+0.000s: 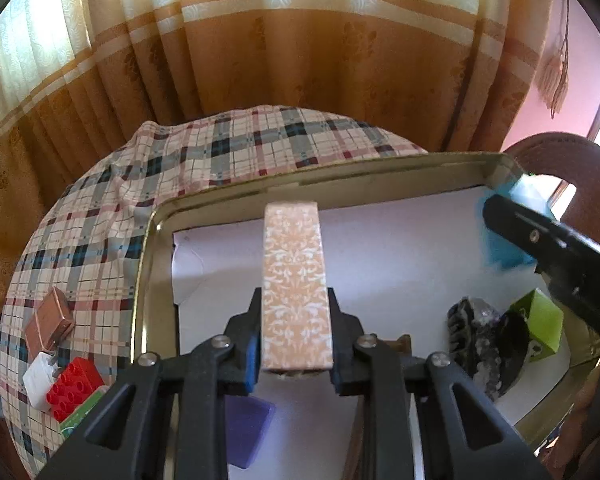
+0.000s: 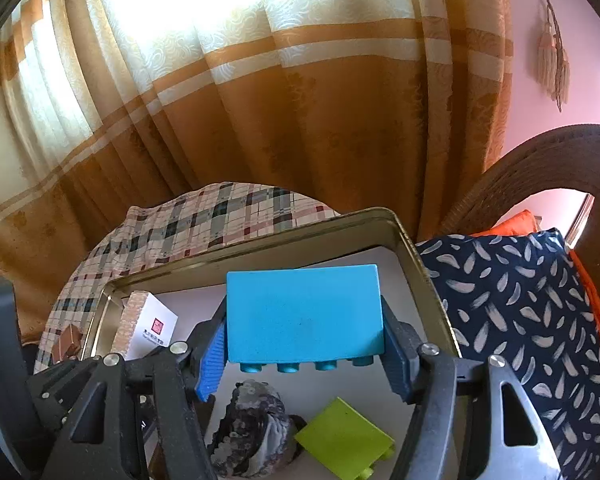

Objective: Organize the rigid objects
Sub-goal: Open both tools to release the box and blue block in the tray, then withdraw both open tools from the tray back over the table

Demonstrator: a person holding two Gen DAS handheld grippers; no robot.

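Over the tin (image 1: 152, 264) we've got the left gripper (image 1: 294, 336) clamping a patterned box (image 1: 294, 288), right gripper (image 2: 304, 354) squeezing a blue brick (image 2: 304, 316).

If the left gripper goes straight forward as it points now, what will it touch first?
Probably the tin tray's far wall: the patterned box held by the left gripper points there, nothing between. Depth is unclear.

Hair claw (image 1: 480, 340) and small box (image 1: 538, 326) side by side in tray (image 1: 148, 264); toy bricks (image 1: 70, 390) on cloth (image 1: 100, 216) left of it.
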